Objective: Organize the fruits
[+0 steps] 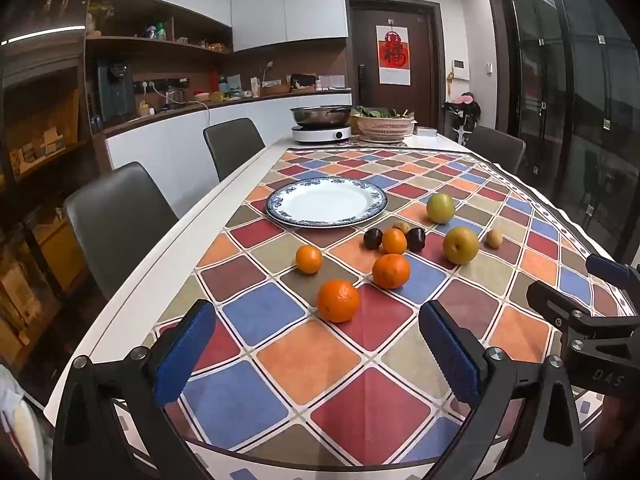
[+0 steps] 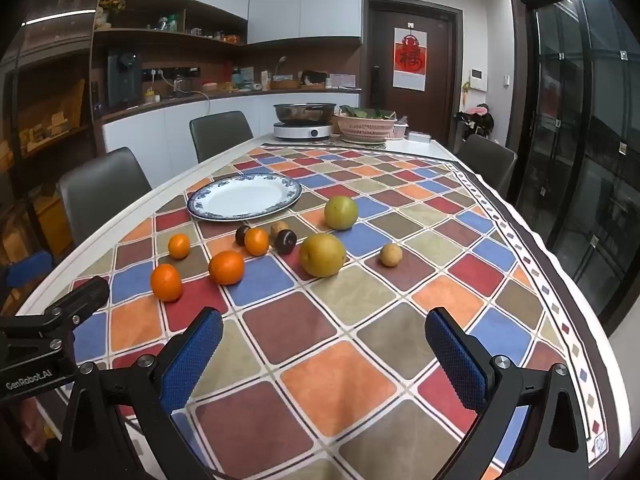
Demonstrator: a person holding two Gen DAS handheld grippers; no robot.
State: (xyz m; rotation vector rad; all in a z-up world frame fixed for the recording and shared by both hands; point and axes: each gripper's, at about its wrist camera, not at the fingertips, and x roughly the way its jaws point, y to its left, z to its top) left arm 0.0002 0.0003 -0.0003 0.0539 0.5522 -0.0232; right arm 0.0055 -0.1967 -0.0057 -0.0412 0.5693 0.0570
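Left wrist view looks down a long surface under a checkered cloth. An empty blue-rimmed plate lies flat at the cloth's far left. Just nearer lie the loose fruits: two yellow-green pears, four oranges, two dark plums and two small tan fruits, all round, none pointing anywhere. Left gripper and right gripper hover nearer still, fingers wide apart, holding nothing.
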